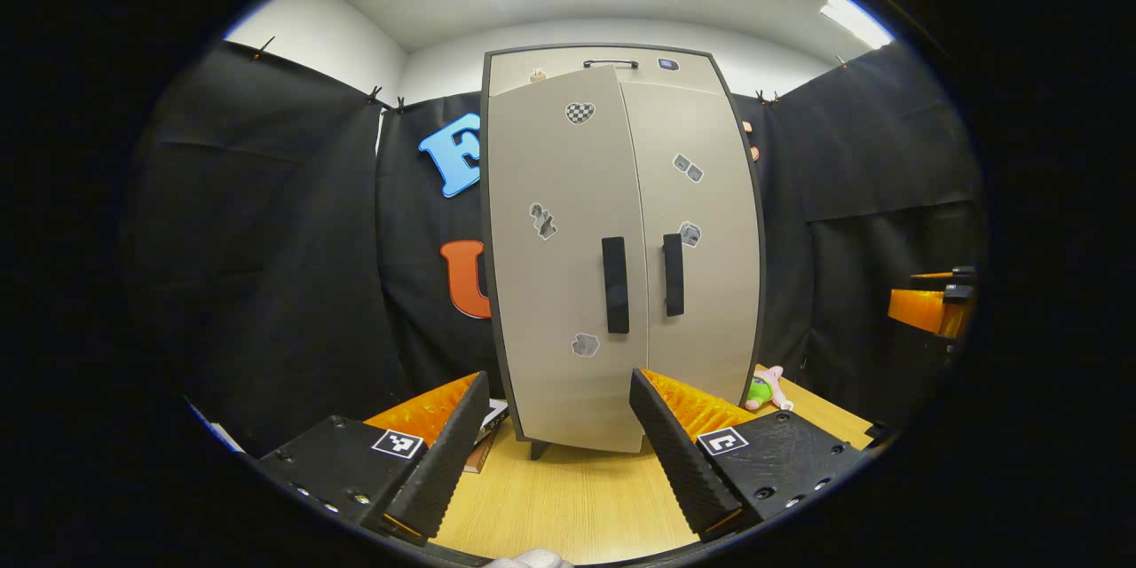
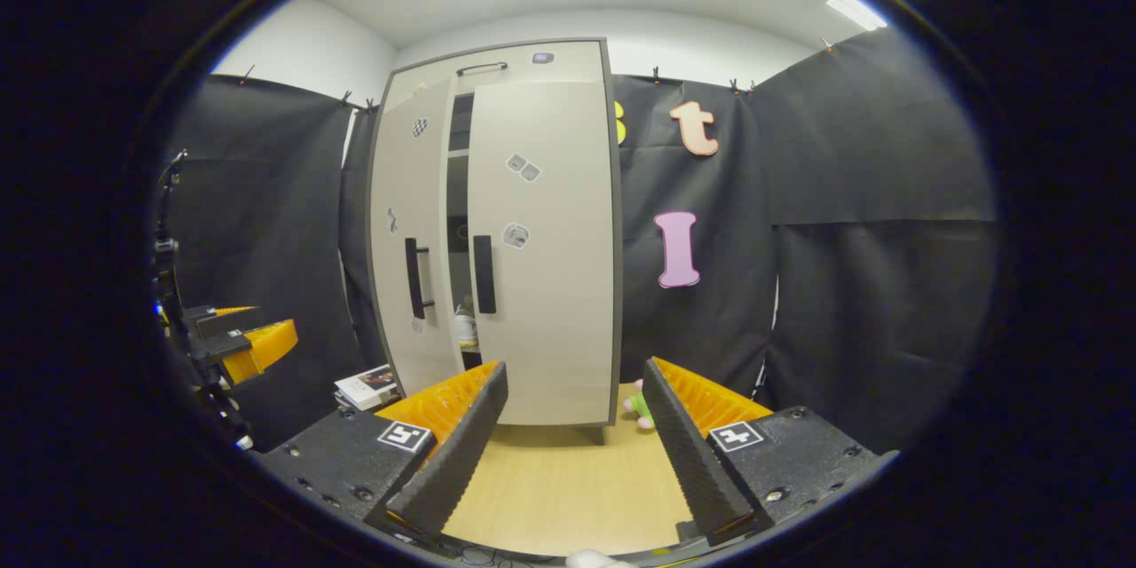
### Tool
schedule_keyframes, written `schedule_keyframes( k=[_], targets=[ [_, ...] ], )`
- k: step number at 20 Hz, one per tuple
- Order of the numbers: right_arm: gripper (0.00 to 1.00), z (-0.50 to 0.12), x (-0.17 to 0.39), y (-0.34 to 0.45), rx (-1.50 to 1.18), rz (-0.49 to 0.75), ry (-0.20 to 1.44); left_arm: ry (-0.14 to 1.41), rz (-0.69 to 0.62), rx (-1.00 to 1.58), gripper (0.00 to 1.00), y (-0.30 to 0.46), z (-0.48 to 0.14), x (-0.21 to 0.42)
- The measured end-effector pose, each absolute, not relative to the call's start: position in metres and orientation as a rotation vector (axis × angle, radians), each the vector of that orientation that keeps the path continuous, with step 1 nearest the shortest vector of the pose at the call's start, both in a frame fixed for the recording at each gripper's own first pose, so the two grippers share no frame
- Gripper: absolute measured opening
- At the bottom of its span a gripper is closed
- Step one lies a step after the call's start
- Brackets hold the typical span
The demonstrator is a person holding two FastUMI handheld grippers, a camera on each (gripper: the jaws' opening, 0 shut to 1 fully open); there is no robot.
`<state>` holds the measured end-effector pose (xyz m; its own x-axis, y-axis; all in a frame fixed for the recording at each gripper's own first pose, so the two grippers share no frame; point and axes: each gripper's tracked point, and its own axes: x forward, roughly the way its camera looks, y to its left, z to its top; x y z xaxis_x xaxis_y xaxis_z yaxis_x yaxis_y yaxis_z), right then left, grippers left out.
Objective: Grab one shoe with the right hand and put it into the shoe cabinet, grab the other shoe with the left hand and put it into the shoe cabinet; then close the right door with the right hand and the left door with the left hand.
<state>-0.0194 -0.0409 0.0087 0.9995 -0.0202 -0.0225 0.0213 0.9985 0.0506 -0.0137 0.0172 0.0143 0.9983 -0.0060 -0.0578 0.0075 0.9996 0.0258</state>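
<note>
Books (image 2: 368,388) lie flat on the table (image 2: 568,479) at far left, just beside the shoe cabinet (image 2: 497,231). Next along, left door (image 2: 414,240): not shut, swung out a little, dark gap between it and the right door (image 2: 541,248). Through that gap a pale shoe (image 2: 465,326) shows on a low shelf inside; I can make out one only, the second is not discernible, rest of the interior too dark to read. Right door looks flush with the frame. Past the cabinet's right corner a small plush toy (image 2: 637,406) sits on the table, not part of the job.

Handling, as a judgement: doors are stiff flat panels on hinges, light, should swing with a gentle push. No need to clamp. Best contact is the vertical bar handle (image 1: 615,284) on the left door or the panel face just beside it, far from the hinge for leverage. Push near the hinge would be wasted effort.

Left gripper (image 1: 550,453): jaws spread wide, nothing between them, held back from the cabinet and facing the door seam. Right gripper (image 2: 572,453): also spread wide and empty, well apart from the cabinet, facing the right door.

Read: shoes apparently in, right door done, left door is what's left.
</note>
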Motion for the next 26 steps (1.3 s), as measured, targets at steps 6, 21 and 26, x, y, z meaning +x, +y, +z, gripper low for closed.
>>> schedule_keyframes(
  k=[6,21,26],
  targets=[
    [0.98,0.008,-0.018,-0.017,0.044,0.011,0.021,0.086,0.011,0.007,1.0,0.024,0.001,-0.03],
    [0.99,-0.011,-0.024,-0.008,0.046,0.024,0.063,0.088,-0.002,-0.012,0.96,0.019,0.003,-0.037],
    [0.99,-0.012,-0.028,-0.007,0.036,0.019,0.06,0.09,-0.014,-0.013,0.96,0.015,0.003,-0.039]
  ],
)
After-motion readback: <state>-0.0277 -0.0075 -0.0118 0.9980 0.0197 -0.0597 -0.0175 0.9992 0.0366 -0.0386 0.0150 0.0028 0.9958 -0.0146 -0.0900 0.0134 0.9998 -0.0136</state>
